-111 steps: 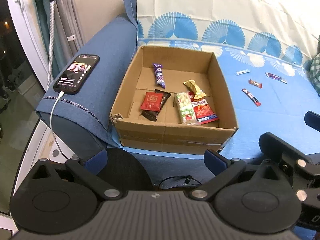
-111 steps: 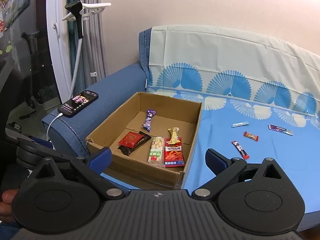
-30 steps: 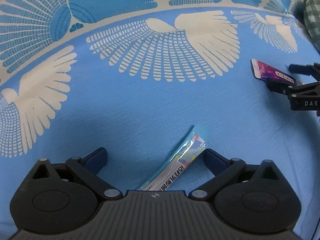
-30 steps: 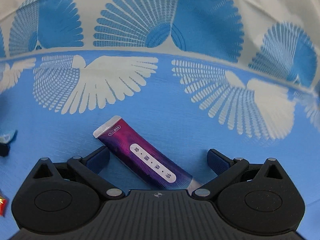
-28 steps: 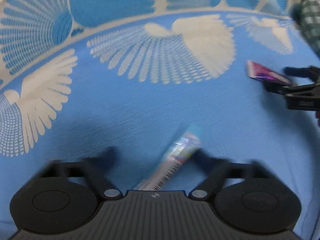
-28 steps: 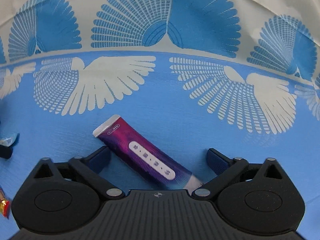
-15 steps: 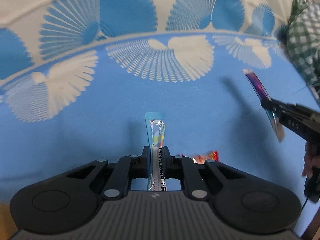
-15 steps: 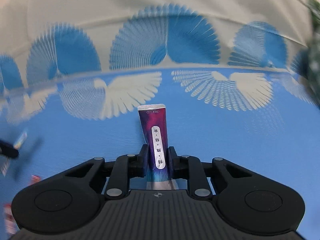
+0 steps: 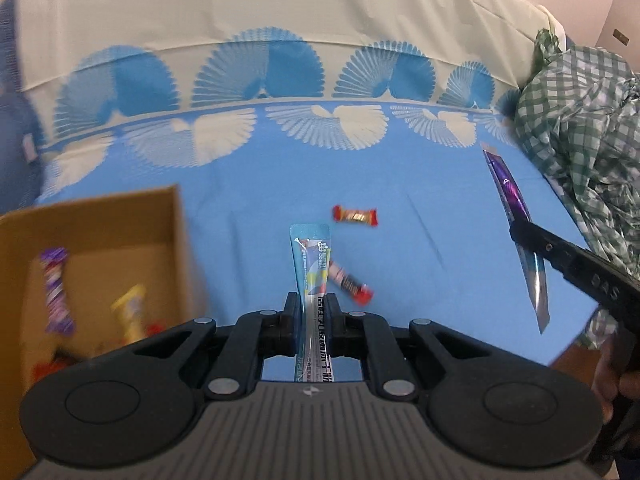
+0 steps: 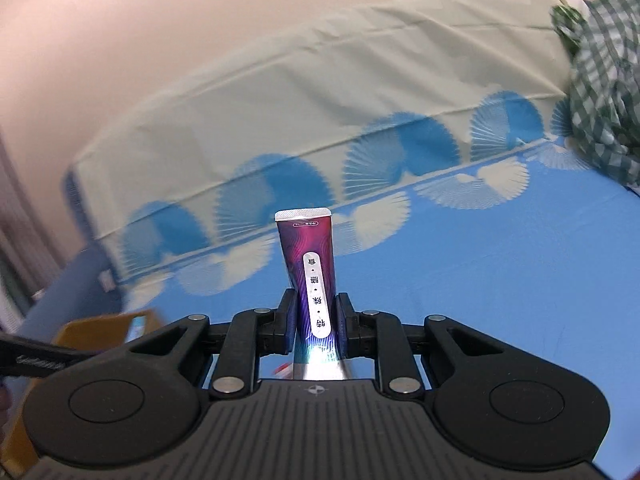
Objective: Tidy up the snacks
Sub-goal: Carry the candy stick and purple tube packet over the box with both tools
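With both sets of tongs closed on a snack apiece, the step in hand looks like the carry to the box, not the pick-up. Nearest in the left wrist view, the left tongs [image 9: 311, 312] pinch a slim light-blue stick sachet [image 9: 313, 270], which stands up between the pads, clear of the blue fan-patterned sofa cover [image 9: 248, 200]. In the right wrist view the right tongs [image 10: 316, 326] clamp a purple foil stick pack with a white label [image 10: 310, 276] near its lower end, its sealed top pointing up and away.

Just beyond the left tongs, a small red-ended wrapped bar [image 9: 352, 286] lies on the cover, and a red-and-gold wrapped candy [image 9: 355, 216] a little farther off; both remain to be gathered. To the left sits the open brown cardboard box [image 9: 176, 240], already holding several blurred snacks.

Next, I judge, each hand must swing over the box's rim and open its tongs only once the pack hangs above the box floor.
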{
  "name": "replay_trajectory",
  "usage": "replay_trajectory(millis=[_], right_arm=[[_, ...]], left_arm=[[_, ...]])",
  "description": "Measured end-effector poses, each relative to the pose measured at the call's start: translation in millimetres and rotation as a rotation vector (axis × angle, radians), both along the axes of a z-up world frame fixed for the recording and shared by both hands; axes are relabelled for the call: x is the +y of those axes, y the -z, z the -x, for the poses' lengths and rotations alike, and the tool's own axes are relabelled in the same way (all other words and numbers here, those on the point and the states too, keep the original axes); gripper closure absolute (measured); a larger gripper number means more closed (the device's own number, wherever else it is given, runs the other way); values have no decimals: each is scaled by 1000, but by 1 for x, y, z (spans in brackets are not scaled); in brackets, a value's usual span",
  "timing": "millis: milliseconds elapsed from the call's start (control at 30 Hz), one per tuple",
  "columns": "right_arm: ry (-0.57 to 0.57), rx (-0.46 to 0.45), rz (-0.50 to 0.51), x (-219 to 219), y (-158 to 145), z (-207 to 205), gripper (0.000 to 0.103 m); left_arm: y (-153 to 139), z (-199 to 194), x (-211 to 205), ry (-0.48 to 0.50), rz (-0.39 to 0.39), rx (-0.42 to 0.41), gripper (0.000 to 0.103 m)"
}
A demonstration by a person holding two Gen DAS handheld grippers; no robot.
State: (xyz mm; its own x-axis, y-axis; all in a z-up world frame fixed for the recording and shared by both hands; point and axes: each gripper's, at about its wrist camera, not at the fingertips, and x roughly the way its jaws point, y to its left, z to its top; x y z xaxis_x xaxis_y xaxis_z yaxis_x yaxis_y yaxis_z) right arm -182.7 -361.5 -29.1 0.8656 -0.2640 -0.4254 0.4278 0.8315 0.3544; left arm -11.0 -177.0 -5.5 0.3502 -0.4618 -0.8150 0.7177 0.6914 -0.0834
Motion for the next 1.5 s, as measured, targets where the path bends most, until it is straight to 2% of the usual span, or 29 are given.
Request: replay_trajectory(millis=[100,267,433,600,767,1033,1233,1500], right_arm=[[-79,-7,-13,52,-15,23,82],[-189,0,-56,133,-29,49,82],[-277,10,-70,200,-35,65,82],[-351,28,-25,254,-41,81,82],[-363,9,34,278,-57,97,82],[-358,14,106,296,-68,107,82],[-374,12,147,301,-73,109,82],[-384,24,123,299,-69,104,82]], left_arm=[[-21,28,49,-29,-10,-61,91],[-42,67,128,-86,-16,-110,91],[-47,107,195,-122,-9,-128,91],[-47,139,239,-147,16,-141,91],[-56,156,267,-178,73,-161,91],[-73,166,284,-194,161,-208,91],[-79,164,288,-214,183,-209,91],[-76,156,290,-240,165,-190,91]])
